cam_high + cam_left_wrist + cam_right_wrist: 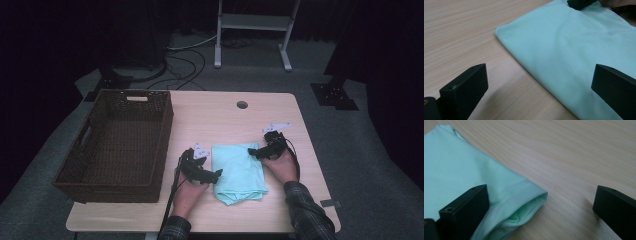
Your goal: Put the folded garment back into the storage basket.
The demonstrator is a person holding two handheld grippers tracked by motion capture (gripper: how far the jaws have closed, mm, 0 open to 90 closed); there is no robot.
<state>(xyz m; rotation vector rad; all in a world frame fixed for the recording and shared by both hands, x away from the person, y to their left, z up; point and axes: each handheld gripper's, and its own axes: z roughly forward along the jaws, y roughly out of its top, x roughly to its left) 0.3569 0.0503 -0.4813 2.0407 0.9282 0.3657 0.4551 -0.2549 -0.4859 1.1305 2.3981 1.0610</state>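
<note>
Flanking the folded mint-green cloth point(238, 173) on the pale wooden surface point(220, 117), both jaws spread wide and empty, readying a lift toward the dark wicker basket point(116, 145).

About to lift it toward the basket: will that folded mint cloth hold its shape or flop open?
The folded mint cloth looks thin and soft, so it will likely sag. Its layered hem gapes, so a one-sided pinch may unfold it. It probably slides easily on the smooth table.
</note>
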